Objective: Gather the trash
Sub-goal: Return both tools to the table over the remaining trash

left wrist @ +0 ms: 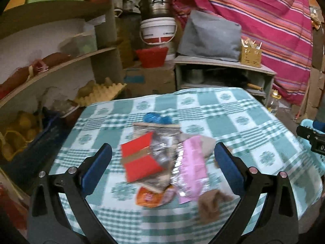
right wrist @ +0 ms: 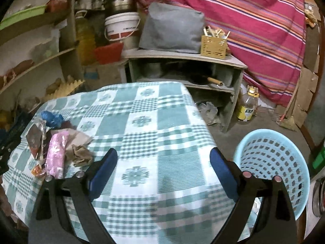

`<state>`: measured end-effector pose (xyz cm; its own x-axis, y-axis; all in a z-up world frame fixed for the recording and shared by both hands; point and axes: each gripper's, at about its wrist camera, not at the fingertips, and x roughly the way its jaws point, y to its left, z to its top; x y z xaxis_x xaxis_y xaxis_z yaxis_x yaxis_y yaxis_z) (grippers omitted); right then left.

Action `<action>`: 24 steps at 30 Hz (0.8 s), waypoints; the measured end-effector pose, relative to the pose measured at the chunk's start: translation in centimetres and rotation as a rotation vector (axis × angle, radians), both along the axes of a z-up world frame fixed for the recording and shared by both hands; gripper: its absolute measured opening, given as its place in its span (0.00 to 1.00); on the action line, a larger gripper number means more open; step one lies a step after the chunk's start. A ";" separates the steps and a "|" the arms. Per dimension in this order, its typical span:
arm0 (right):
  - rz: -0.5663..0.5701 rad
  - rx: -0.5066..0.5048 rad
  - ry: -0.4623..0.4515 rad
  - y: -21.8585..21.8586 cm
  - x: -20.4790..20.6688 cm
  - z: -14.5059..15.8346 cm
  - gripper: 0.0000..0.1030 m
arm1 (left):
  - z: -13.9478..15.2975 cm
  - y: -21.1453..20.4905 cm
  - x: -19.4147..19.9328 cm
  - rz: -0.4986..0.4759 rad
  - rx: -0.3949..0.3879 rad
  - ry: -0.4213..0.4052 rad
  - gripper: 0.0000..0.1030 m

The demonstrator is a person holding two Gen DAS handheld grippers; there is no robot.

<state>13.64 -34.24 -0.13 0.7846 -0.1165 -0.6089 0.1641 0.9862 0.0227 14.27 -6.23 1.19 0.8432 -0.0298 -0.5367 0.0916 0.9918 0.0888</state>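
Green-checked cloth covers the table (left wrist: 233,122), where a trash pile lies: red packet (left wrist: 141,158), pink wrapper (left wrist: 193,168), blue plastic (left wrist: 156,118), brown paper scrap (left wrist: 211,203). Left gripper (left wrist: 162,162) hangs wide above the pile; right gripper (right wrist: 163,170) gapes wide, empty, beside a light-blue basket (right wrist: 272,162).

We see a table (right wrist: 142,109) under a green and white checked cloth. Behind it stands a low grey shelf unit (right wrist: 182,65) with a grey bag (right wrist: 172,28) and a yellow holder (right wrist: 213,44) on top. A pink striped fabric (right wrist: 254,20) hangs at the right. At the left, curved wall shelves (left wrist: 61,65) hold goods, with egg trays (left wrist: 99,93) below. A white bucket (left wrist: 158,30) carries a steel pot (left wrist: 156,4). The floor (right wrist: 264,122) is grey.
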 end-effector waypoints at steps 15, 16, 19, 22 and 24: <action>0.040 -0.016 0.021 5.1 2.3 -1.0 0.88 | -3.7 6.0 0.5 0.050 0.010 0.085 0.95; 0.042 -0.013 0.025 5.3 2.5 -1.1 0.88 | -4.0 6.1 0.7 0.047 0.007 0.096 0.95; 0.048 0.001 0.033 5.6 2.9 -1.2 0.88 | -4.9 6.1 1.3 0.039 0.018 0.122 0.95; 0.052 0.007 0.036 5.8 3.1 -1.4 0.88 | -5.8 5.9 2.1 0.021 0.017 0.143 0.95; 0.054 0.011 0.042 5.9 3.3 -1.5 0.88 | -6.3 5.8 2.6 0.010 0.024 0.151 0.95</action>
<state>16.96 -28.30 -1.68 0.7634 -0.0679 -0.6423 0.1116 0.9934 0.0277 16.92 -0.39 -5.16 0.7531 -0.0075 -0.6579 0.0957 0.9905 0.0983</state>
